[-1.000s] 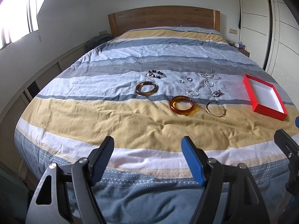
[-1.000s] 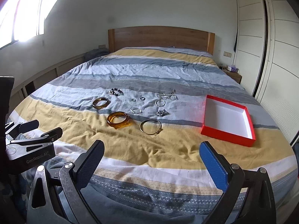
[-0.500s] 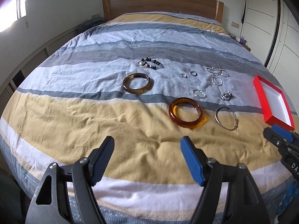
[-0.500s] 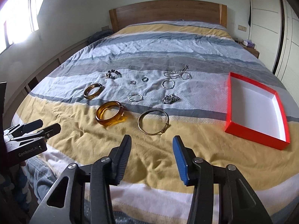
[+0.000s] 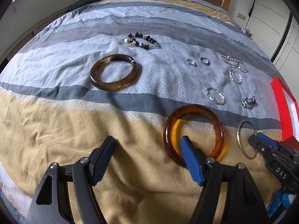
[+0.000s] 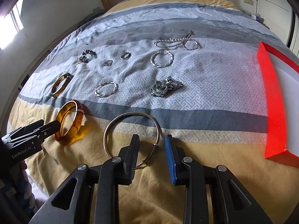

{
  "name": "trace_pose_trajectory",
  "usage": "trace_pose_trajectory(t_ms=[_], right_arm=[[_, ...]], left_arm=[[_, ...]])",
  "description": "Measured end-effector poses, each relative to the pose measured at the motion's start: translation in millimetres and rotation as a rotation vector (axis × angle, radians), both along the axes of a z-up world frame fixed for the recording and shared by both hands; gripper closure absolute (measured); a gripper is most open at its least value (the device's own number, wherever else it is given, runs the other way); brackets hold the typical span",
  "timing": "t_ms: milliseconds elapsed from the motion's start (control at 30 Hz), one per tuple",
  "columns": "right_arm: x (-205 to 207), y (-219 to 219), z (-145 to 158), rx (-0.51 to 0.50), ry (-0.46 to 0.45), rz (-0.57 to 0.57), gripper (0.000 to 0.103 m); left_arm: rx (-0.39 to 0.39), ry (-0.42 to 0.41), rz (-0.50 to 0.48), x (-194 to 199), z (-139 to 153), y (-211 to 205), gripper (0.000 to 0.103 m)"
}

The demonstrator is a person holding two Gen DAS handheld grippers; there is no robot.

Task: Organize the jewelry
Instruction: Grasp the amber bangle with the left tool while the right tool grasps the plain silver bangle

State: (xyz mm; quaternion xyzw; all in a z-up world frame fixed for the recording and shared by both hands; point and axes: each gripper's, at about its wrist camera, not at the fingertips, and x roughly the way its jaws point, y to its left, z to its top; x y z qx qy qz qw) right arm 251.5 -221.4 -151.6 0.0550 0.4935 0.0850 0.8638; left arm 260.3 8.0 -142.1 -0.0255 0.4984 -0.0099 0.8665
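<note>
Right tool (image 6: 151, 138): jaws partly open, nothing clamped. The thin silver bangle (image 6: 130, 130) lies flat on the yellow band of the bedspread (image 6: 205, 149); the tool's black finger sits inside the ring, the blue finger outside it, with the near-right arc of the bangle passing between them. Contact between pads and metal cannot be confirmed.

Left tool (image 5: 147, 140): jaws wide open, holding nothing. Its blue finger (image 5: 188, 153) overlaps the near rim of the amber bangle (image 5: 194, 132), tip within the ring opening; the black finger is well to the left over bare yellow fabric. Whether the blue finger touches the bangle cannot be told. In the right wrist view this tool appears at the lower left, its tip at the near edge of the amber bangle.

Just beyond the two tools, past the grey stripe: a dark brown bangle (image 5: 114, 72) ahead-left of the left tool; a twisted silver ring-bracelet (image 6: 106, 89) and a silver wristwatch (image 6: 164, 88), bunched, ahead of the right tool.

Further out: two small finger rings (image 6: 108, 63) side by side, a second twisted silver bracelet (image 6: 161, 58), and a dark beaded bracelet (image 5: 140, 40) to the far left.

Furthest: a silver bead chain (image 6: 175, 43), looped, lying just beyond the second twisted bracelet.

To the right of the right tool, well apart from the jewelry: an open red box (image 6: 274, 100) with white interior, resting on the bed. No item is seen inside the visible part.
</note>
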Motion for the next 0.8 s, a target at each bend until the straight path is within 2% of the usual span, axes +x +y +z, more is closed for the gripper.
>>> trace_pose_trajectory(t_ms=[100,300,400,433,467,500,567,633,800], right_arm=[[5.8,2.9,-8.0,-0.009,0.001,0.009,0.075],[9.5,5.0,-16.4,-0.021,-0.013,0.021,0.075],[9.0,8.6,-16.2,-0.045,-0.027,0.03,0.081],[8.6,9.4,-15.4,-0.058,-0.033,0.028,0.089],[8.9,10.2,-14.5,-0.07,-0.038,0.025,0.092],[9.5,11.3,-13.1,-0.082,-0.044,0.024,0.095],[7.3,15.6,-9.3,-0.122,-0.062,0.036,0.097],[3.4,21.1,-5.1,-0.165,-0.078,0.057,0.097],[-10.5,25.8,14.6,-0.213,-0.122,0.082,0.097]], left_arm=[[0.004,0.017,0.002,7.9,-13.9,0.0,0.033],[0.022,0.004,0.001,18.0,-20.0,-3.5,0.032],[0.047,-0.025,-0.003,14.9,-18.4,-7.3,0.036],[0.05,-0.032,-0.003,13.9,-16.5,-7.5,0.045],[0.055,-0.04,-0.005,12.4,-13.4,-8.7,0.057],[0.062,-0.046,-0.01,10.8,-10.5,-10.3,0.063],[0.075,-0.052,-0.016,8.3,-5.7,-12.1,0.085],[0.081,-0.053,-0.006,5.3,-1.5,-10.1,0.092],[0.092,-0.087,0.005,-9.4,17.4,-10.6,0.094]])
